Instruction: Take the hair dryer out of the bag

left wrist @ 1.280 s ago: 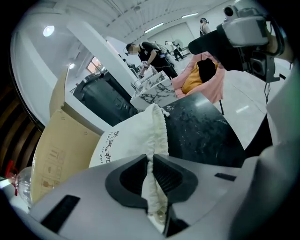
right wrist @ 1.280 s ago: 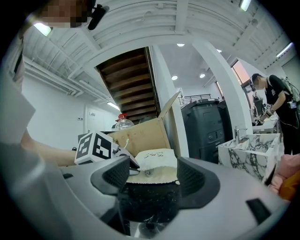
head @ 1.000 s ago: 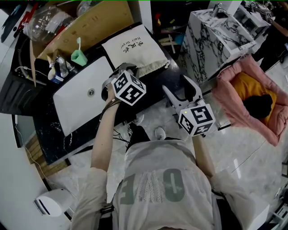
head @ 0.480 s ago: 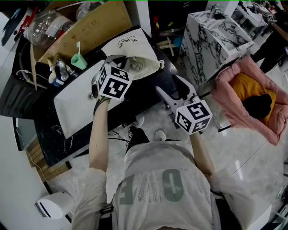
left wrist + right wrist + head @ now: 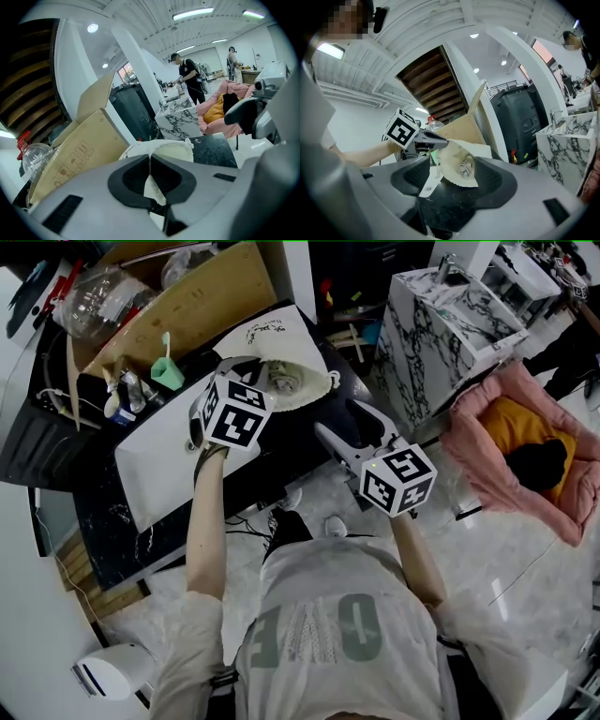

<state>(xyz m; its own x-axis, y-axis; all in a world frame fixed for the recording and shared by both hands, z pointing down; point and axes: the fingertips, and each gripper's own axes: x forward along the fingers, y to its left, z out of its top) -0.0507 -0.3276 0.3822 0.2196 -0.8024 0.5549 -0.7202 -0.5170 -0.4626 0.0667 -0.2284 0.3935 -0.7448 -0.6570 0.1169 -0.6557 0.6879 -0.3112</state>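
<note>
A cream drawstring bag (image 5: 281, 348) lies on the black counter (image 5: 300, 437), its mouth lifted open toward me. My left gripper (image 5: 255, 374) is shut on the bag's rim and holds it up; in the left gripper view the cream cloth (image 5: 153, 187) is pinched between the closed jaws of the left gripper (image 5: 150, 161). Inside the bag's mouth (image 5: 457, 161) a grey coiled part (image 5: 467, 167) shows; the rest of the hair dryer is hidden. My right gripper (image 5: 345, 424) hovers open just in front of the mouth, apart from it, nothing between the jaws of the right gripper (image 5: 454, 180).
A white basin (image 5: 164, 451) sits left of the bag, with a green cup (image 5: 166, 367) and bottles behind it. A cardboard box (image 5: 192, 296) stands at the back. A marbled cabinet (image 5: 450, 320) and a pink pet bed (image 5: 534, 442) are on the right. People (image 5: 187, 77) stand far off.
The left gripper has risen and swung left with the bag's rim, and the flat bag now gapes open. The right gripper drifted slightly left toward the bag.
</note>
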